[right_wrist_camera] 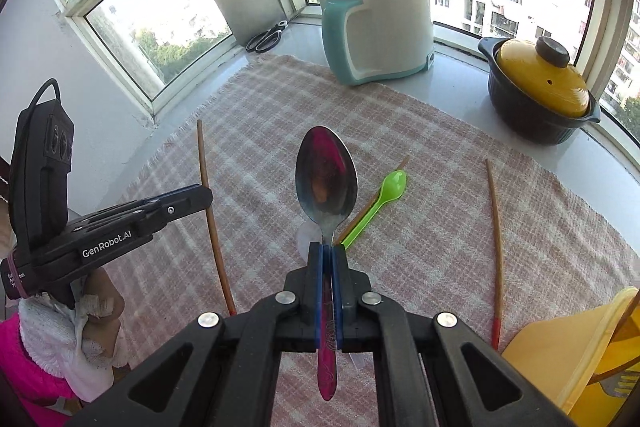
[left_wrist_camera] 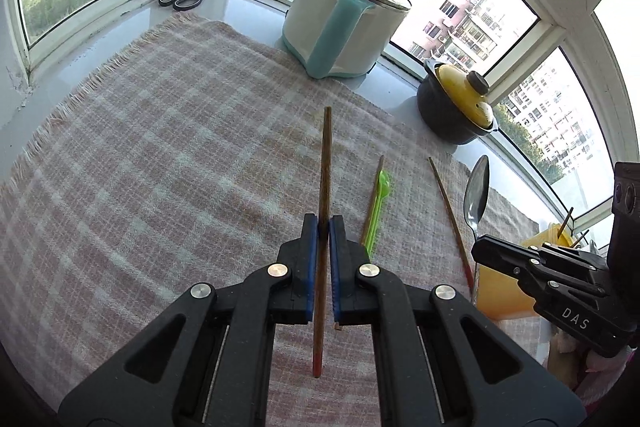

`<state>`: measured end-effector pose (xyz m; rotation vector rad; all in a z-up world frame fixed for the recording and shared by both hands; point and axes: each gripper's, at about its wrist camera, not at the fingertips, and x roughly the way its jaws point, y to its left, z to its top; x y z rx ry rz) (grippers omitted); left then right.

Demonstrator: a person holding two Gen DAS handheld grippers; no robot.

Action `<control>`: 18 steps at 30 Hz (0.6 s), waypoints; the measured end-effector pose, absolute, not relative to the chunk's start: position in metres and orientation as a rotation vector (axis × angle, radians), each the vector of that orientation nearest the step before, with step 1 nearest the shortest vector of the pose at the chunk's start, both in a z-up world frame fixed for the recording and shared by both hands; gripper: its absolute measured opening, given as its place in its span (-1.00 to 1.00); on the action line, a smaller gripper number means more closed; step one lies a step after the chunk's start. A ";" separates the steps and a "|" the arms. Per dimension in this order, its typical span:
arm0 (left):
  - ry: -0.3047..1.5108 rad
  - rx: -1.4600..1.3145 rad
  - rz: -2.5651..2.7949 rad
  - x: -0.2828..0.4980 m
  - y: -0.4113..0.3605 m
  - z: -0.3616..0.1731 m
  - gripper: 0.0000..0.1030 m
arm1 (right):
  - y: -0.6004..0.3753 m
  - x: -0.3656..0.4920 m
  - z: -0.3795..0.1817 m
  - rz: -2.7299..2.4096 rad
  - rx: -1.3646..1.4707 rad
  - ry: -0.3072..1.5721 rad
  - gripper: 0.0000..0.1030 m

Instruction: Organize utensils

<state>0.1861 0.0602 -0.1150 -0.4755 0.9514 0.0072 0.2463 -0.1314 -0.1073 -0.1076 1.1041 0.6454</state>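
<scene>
A: Chopstick (left_wrist_camera: 325,187) sits pinched between my left gripper (left_wrist_camera: 324,227) pads, jaws nearly together, stick pointing forward above the checked cloth (left_wrist_camera: 160,147).

B: And your right?

A: My right gripper (right_wrist_camera: 327,251) is clamped on a metal spoon (right_wrist_camera: 326,179) by its handle, bowl forward and raised off the cloth.

B: What lies loose?

A: A green plastic spoon (right_wrist_camera: 380,201) rests on the cloth with a second chopstick (right_wrist_camera: 372,201) touching it along its side. A third chopstick (right_wrist_camera: 496,247) lies apart to the right, its red end near the yellow holder (right_wrist_camera: 560,347).

B: Behind them?

A: A white-and-teal cooker (right_wrist_camera: 380,27), a dark pot with yellow lid (right_wrist_camera: 540,87), and scissors (right_wrist_camera: 268,37) by the window.
</scene>
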 end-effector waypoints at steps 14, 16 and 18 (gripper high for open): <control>0.848 -0.391 -0.117 0.176 0.014 -0.053 -0.94 | -0.193 0.216 -0.056 0.568 -0.026 0.993 -0.98; 0.837 -0.373 -0.127 0.175 0.007 -0.047 -0.94 | -0.203 0.212 -0.050 0.554 -0.015 0.979 -0.98; 0.832 -0.366 -0.141 0.174 0.001 -0.041 -0.94 | -0.212 0.208 -0.044 0.543 -0.006 0.963 -0.98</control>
